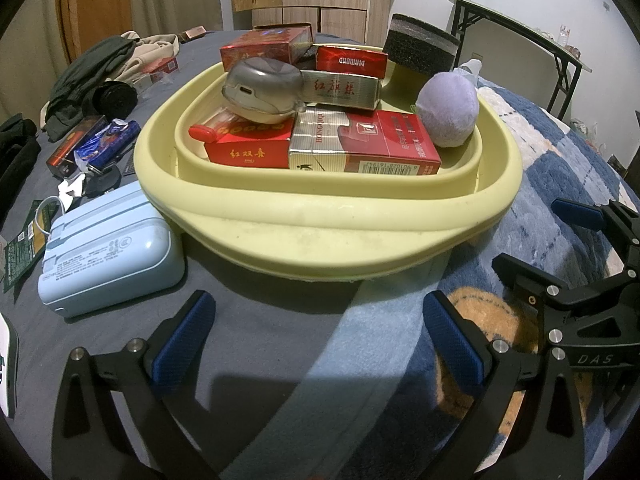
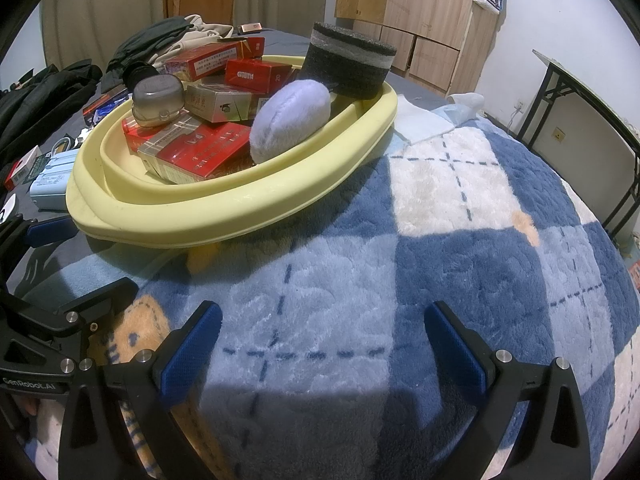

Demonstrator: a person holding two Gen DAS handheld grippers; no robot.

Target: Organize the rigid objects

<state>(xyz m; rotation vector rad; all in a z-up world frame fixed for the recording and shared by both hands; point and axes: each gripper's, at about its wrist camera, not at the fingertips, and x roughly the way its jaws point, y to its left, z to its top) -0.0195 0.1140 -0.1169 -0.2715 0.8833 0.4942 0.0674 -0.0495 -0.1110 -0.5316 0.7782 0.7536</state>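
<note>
A pale yellow basin (image 1: 320,236) (image 2: 224,216) sits on the bed. It holds several red cigarette packs (image 1: 360,144) (image 2: 200,152), a grey earbud case (image 1: 262,90) (image 2: 158,98) on top of them, and a lilac plush ball (image 1: 448,110) (image 2: 290,118). A dark foam block (image 1: 420,46) (image 2: 348,64) rests on the basin's far rim. My left gripper (image 1: 318,340) is open and empty in front of the basin. My right gripper (image 2: 322,344) is open and empty over the blanket, right of the basin.
A light blue power bank (image 1: 108,252) lies left of the basin. Beyond it lie a blue wrapper (image 1: 108,140), a dark box (image 1: 74,146) and clothes (image 1: 88,80). A blue-and-white checked blanket (image 2: 460,248) covers the right side. A folding table (image 2: 592,112) stands at the right.
</note>
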